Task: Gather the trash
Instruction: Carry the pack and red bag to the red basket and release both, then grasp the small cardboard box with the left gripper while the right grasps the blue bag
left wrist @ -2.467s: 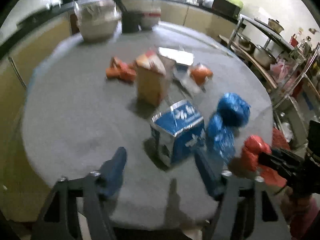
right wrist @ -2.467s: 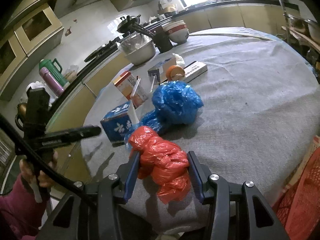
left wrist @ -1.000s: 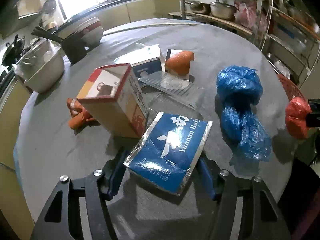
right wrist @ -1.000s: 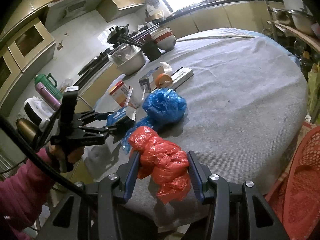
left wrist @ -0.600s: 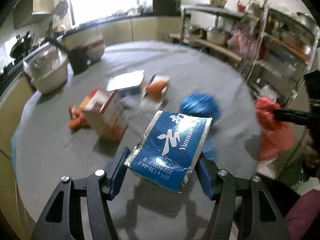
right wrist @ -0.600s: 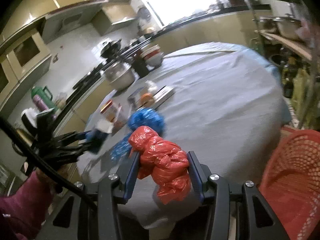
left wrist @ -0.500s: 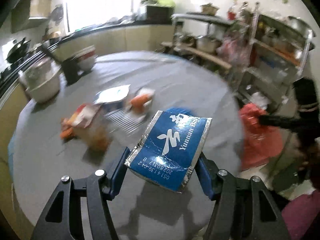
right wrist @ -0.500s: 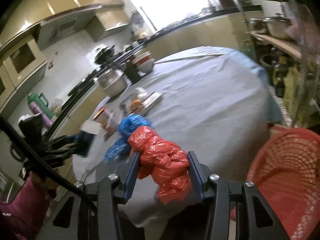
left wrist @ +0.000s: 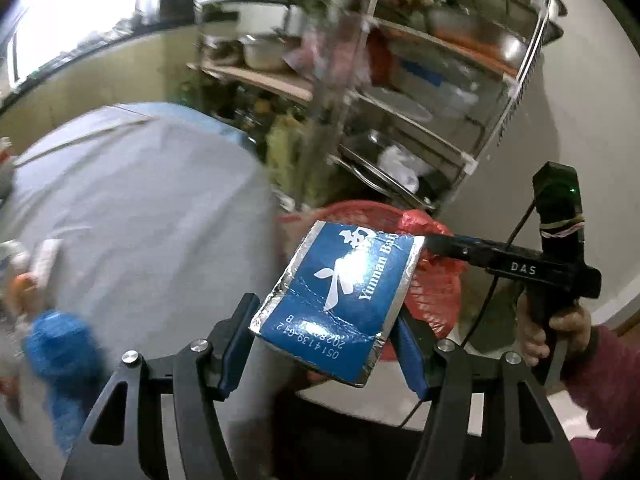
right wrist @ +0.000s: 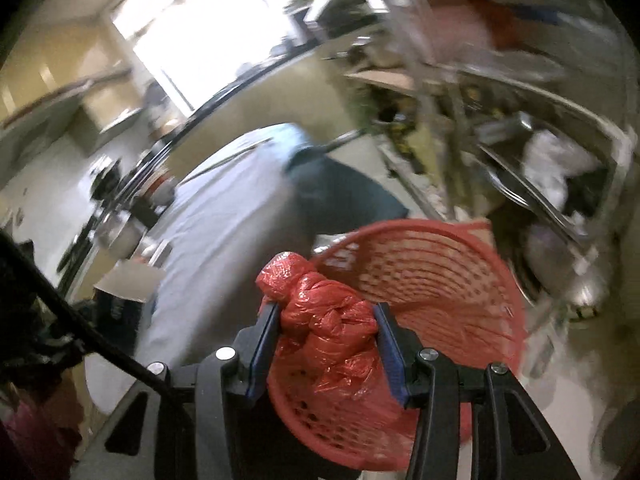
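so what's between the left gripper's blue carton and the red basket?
The red bag in the right gripper, seen in the left wrist view.

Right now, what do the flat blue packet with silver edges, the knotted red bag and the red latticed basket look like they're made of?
Flat blue packet with silver edges: likely foil-lined laminate; shiny crimped silver border, glossy printed face.
Knotted red bag: thin plastic film; crinkled, glossy, tied in a knot.
Red latticed basket: seemingly moulded plastic; uniform red ribs and perforations, though blurred.

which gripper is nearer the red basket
Right. The right gripper holds its red bag over the basket; the left gripper, with the blue box, is short of it.
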The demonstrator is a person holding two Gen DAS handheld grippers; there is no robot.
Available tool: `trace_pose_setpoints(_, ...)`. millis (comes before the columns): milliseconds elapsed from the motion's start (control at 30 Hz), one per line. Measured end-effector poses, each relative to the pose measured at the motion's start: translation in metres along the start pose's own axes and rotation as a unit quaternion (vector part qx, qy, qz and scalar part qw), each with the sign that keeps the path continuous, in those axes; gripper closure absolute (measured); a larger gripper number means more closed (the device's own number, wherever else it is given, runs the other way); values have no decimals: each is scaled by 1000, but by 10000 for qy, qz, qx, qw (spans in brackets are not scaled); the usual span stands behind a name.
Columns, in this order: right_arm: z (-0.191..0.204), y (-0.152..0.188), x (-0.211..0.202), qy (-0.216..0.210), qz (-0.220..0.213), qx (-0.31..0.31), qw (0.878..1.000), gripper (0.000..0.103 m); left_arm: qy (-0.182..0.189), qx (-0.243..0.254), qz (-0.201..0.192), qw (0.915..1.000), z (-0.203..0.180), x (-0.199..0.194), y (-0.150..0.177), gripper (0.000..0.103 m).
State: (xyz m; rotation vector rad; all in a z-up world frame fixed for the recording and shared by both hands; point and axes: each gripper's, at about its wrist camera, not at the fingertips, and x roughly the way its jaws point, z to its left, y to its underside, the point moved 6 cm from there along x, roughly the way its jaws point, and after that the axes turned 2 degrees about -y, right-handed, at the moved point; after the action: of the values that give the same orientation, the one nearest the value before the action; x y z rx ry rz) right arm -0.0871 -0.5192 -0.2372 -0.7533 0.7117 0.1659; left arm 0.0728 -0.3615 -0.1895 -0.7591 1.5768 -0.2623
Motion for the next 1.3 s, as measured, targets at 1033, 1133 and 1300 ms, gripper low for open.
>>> trace_pose_setpoints(1033,131,-2,69,-1158,655,-482,9899,34,-2907,-2412,-302,9254,203,-145,123,29)
trace_pose_setpoints(1133,173,8,91,-1359,948,-691,9837,34,-3238,-2798,-380,9030,241,-172,141,29)
trace_pose_setpoints(1300,232,24,131,-1501,1460,-848,9741,34,-3477,-2863,-588,8909,281,-185,141,26)
